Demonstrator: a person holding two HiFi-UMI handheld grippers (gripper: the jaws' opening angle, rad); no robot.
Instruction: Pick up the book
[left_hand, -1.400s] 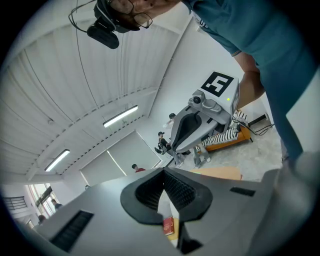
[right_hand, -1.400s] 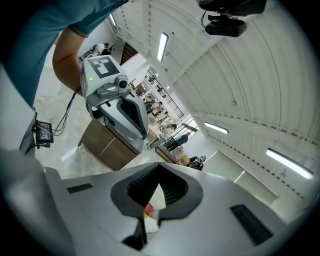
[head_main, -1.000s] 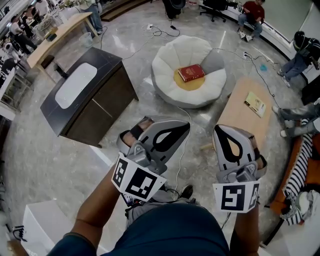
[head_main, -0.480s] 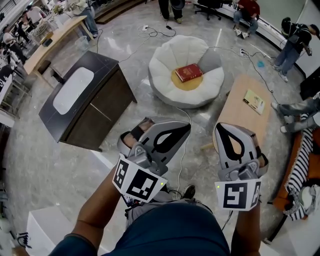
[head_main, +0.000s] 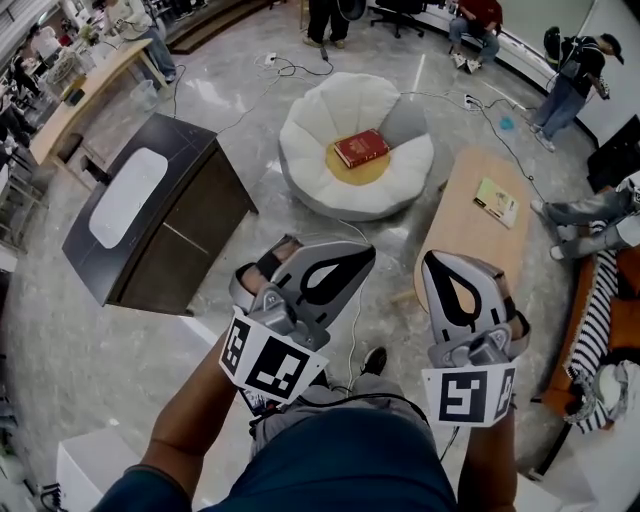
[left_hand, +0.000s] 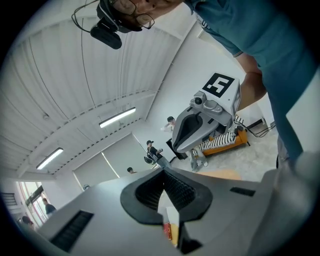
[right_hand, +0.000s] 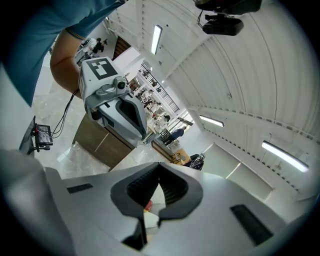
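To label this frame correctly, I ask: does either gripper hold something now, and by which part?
Nothing is held. The left gripper and right gripper are shut and empty; the red book lies on the white cushion.

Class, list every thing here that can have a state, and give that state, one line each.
Red hardback book: closed, lying flat on the white flower-shaped cushion, untouched.
Thin yellow book: closed, flat on the light wooden table.
Dark wooden cabinet: doors shut.
Left grey tongs: shut, empty.
Right grey tongs: shut, empty.
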